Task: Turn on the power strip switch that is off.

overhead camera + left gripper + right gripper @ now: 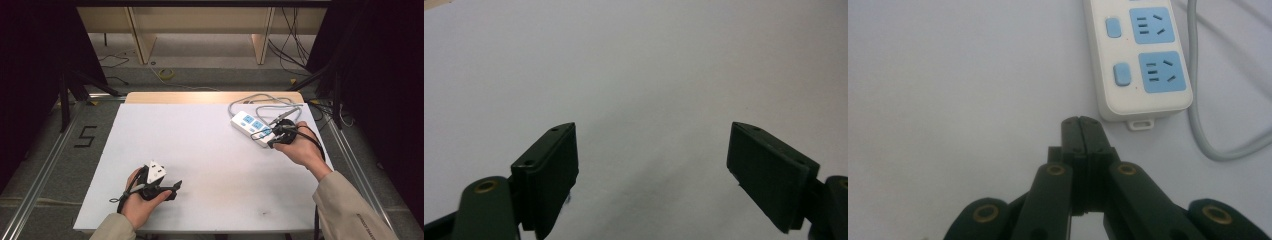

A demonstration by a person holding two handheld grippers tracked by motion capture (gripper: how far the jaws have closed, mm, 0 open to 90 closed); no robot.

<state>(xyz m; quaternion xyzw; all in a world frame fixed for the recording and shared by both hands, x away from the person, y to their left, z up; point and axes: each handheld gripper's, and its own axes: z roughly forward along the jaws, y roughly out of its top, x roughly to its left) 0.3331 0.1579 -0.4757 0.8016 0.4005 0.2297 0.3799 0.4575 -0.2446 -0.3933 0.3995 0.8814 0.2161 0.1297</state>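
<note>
Jaws of your right gripper [1081, 125] are pressed together on nothing, just beside the power strip [1140, 60], whose far end is cut off. Your left gripper [651, 165] stands wide apart over the bare table [210, 150].

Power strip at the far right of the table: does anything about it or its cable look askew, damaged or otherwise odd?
Nothing looks damaged. The power strip lies flat, at an angle to the table's edges, its grey cable looping loosely behind it. The right tool, shut, sits just short of its end.
</note>
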